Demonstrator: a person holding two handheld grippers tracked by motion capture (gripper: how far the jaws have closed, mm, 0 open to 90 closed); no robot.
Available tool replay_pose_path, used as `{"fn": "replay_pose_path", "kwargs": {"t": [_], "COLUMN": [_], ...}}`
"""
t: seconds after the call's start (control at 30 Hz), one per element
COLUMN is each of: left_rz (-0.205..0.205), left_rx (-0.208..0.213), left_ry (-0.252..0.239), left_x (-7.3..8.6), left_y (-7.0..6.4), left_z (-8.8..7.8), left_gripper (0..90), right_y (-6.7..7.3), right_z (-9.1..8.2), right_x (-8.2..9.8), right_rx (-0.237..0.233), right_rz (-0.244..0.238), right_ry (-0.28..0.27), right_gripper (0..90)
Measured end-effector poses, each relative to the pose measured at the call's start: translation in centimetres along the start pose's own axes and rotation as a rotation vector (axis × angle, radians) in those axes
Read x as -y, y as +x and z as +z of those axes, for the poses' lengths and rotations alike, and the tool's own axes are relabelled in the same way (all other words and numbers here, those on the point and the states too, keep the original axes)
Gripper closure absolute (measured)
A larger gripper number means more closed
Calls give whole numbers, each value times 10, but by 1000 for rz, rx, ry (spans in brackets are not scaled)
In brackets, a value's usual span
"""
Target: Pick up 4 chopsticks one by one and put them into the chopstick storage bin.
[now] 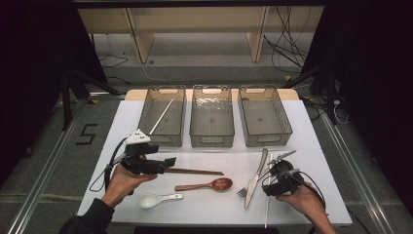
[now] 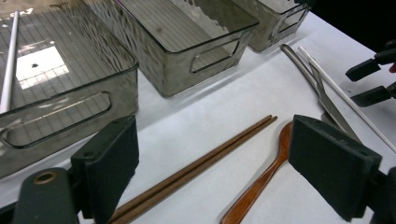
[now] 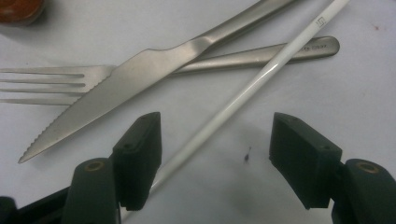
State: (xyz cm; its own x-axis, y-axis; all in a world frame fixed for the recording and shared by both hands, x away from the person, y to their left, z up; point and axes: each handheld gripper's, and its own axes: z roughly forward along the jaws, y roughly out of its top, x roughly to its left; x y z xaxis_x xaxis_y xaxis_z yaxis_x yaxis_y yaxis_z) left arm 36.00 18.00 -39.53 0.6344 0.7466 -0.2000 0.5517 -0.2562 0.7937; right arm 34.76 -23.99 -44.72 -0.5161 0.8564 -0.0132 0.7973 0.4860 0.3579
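A: Jaws first: the left gripper (image 2: 212, 172) is spread wide, nothing pinched, and the brown chopsticks (image 2: 196, 169) run right up through the gap between the two pads.

B: Which way does that pair point?

A: Long axis level on the tabletop (image 1: 292, 204); in the high view it runs sideways from the left gripper (image 1: 170, 162) toward the knife (image 1: 256, 178), tips ending short of it. The two sticks lie side by side, touching.

B: And the other hand?

A: The right gripper (image 3: 215, 158) is released too, jaws apart and low over the white chopstick (image 3: 243, 95). That stick passes slantwise between the pads, close by the left one; contact I cannot tell.

B: Its heading?

A: Just beside the knife (image 3: 121, 81), slightly off parallel, with the far end crossing over the fork's (image 3: 60, 85) handle. The knife blade lies over the fork too.

B: Anything else near the knife?

A: The wooden spoon (image 1: 207, 185) lies beside its tip, bowl toward it, and just below the brown pair.
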Motion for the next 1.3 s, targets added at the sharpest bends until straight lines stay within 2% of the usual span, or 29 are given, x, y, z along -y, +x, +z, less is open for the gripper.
{"fn": "replay_pose_path", "kwargs": {"t": [0.23, 0.37, 0.63, 0.8, 0.97, 1.3], "left_rz": [34, 47, 53, 53, 51, 56], "left_rx": [-7, -16, -20, -21, -21, -21], "left_ry": [11, 6, 7, 13, 18, 29], "left_x": [6, 7, 8, 9, 10, 11], "left_y": [-11, -13, -12, -10, -10, -10], "left_z": [-1, -2, -2, -1, 0, 2], "left_gripper": [155, 155, 155, 155, 155, 155], "right_y": [2, 1, 0, 0, 0, -2], "right_z": [4, 5, 9, 13, 14, 13], "right_x": [-2, -3, -6, -7, -8, -10], "right_rx": [7, 2, 12, 18, 0, -7], "right_rz": [-11, -3, -18, -29, -40, -60], "right_ry": [22, 36, 59, 81, 96, 97], "right_gripper": [353, 361, 391, 439, 490, 666]}}
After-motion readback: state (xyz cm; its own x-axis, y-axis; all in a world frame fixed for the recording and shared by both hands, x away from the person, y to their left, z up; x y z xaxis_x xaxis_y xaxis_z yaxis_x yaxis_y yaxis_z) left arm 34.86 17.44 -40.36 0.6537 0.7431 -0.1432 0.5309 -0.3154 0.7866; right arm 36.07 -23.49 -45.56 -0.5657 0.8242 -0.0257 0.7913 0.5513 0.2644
